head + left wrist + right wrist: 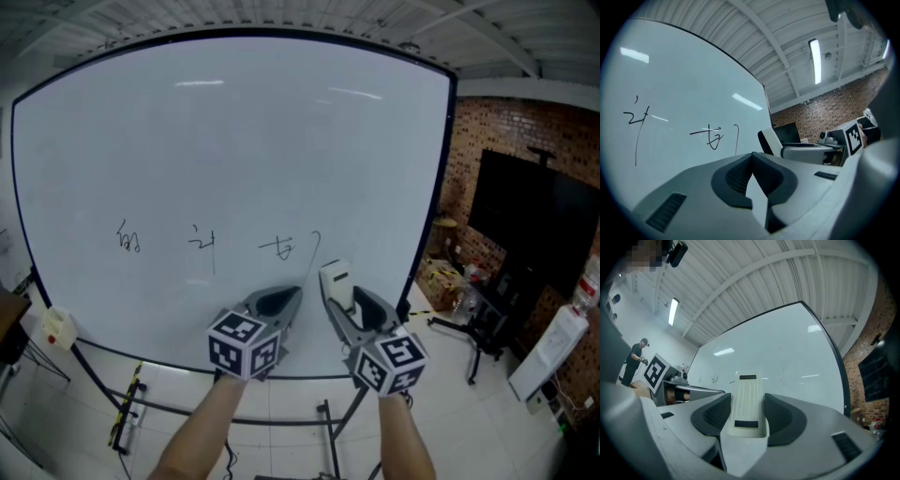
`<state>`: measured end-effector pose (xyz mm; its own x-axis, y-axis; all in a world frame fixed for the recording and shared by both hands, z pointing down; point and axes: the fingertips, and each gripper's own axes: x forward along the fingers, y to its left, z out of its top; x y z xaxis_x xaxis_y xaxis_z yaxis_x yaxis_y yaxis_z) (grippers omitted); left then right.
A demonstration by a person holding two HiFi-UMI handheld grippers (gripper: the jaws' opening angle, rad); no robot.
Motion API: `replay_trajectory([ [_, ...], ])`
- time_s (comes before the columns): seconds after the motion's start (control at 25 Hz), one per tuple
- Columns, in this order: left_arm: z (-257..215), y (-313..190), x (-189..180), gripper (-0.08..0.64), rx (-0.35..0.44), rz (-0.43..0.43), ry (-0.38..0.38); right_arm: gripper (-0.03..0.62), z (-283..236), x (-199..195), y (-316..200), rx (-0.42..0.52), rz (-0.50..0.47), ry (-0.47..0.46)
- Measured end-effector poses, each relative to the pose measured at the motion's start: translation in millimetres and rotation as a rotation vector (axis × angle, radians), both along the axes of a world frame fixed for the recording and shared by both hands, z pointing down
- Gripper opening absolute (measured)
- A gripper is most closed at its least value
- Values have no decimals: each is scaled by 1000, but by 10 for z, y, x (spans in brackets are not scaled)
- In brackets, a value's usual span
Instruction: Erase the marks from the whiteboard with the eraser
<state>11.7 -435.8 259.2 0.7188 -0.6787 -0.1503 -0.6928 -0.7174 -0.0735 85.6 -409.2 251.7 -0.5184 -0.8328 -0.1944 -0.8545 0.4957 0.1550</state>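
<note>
A large whiteboard (234,141) stands ahead with three black scribbles (279,247) and a curved stroke along its lower half. My right gripper (341,300) is shut on a white eraser (336,281), held upright just right of the curved stroke and close to the board. In the right gripper view the eraser (747,401) is clamped between the dark pads. My left gripper (281,302) hangs beside it, shut and empty, below the rightmost scribble (711,138). The left jaws (752,176) meet with nothing between them.
The board rests on a black wheeled stand (323,427) over a white tiled floor. A brick wall with a dark screen (534,220) lies to the right, with boxes (442,281) and a tripod base (478,333) below it. A person (633,359) stands far off.
</note>
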Motion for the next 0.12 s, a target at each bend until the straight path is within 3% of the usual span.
replay_trajectory([
  [0.12,11,1,7,5,-2,0,0,229,4,6,6,1,1,2],
])
